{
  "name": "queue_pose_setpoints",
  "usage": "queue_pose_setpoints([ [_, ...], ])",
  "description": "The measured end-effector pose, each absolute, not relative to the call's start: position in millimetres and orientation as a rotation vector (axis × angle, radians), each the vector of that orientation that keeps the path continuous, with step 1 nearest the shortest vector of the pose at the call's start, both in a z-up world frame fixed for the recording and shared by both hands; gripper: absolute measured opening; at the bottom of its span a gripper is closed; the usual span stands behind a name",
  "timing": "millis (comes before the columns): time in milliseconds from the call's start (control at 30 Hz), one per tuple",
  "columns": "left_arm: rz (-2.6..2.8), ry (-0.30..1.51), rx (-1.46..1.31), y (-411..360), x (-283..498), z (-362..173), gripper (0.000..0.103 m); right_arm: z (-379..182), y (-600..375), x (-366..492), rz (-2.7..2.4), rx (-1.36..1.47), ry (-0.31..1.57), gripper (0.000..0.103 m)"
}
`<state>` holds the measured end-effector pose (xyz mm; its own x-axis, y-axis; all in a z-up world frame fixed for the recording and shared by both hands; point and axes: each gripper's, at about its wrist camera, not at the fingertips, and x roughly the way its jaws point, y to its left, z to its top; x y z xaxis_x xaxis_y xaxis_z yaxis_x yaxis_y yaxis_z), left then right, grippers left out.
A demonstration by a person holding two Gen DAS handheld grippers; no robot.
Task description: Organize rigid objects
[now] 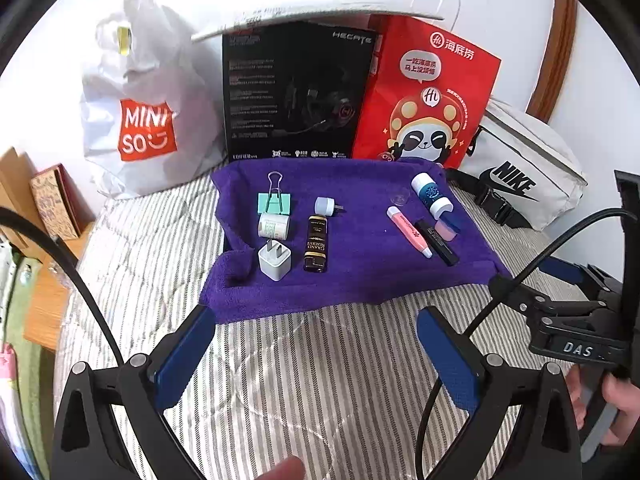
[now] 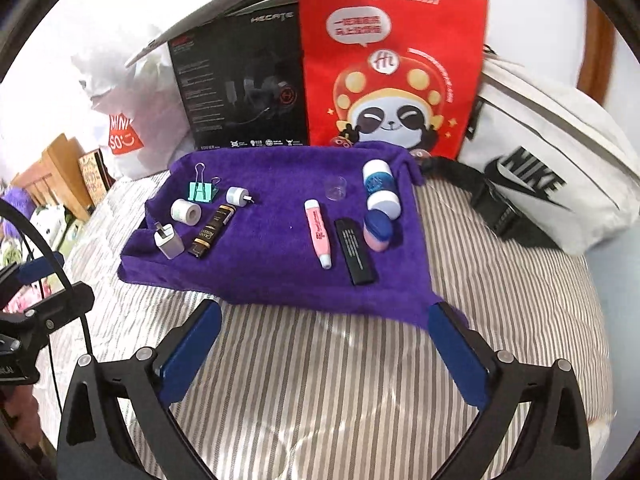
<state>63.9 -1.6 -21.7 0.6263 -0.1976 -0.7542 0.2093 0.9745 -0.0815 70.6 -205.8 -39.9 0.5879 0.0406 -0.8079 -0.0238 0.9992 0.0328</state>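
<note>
A purple towel (image 1: 352, 264) (image 2: 272, 264) lies on the striped bed. On its left part lie a green binder clip (image 1: 274, 202), a white tape roll (image 1: 274, 227), a white charger (image 1: 275, 261), a dark bottle (image 1: 316, 249) and a small round plug (image 1: 326, 206). On its right part lie a pink highlighter (image 1: 409, 231) (image 2: 318, 232), a black stick (image 1: 436, 241) (image 2: 356, 250), a blue-white tube (image 1: 432, 198) (image 2: 380, 186), a pink-blue case (image 2: 377, 232) and a clear cap (image 2: 335, 189). My left gripper (image 1: 316, 344) and right gripper (image 2: 325, 340) are open and empty, in front of the towel's near edge.
Behind the towel stand a white Miniso bag (image 1: 140, 120), a black headset box (image 1: 296, 92) and a red panda bag (image 1: 428, 92). A white Nike bag (image 2: 552, 168) lies at the right. A wooden ledge (image 1: 44, 240) with books is at the left.
</note>
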Motion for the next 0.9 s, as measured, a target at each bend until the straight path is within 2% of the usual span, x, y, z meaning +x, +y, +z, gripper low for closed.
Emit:
queue_pose_setpoints([
  [900, -0.178, 0.864, 0.055, -20.9, 29.8, -12.5, 0.102, -26.6, -205.9, 20.8, -0.014, 0.023, 0.967, 0.103],
])
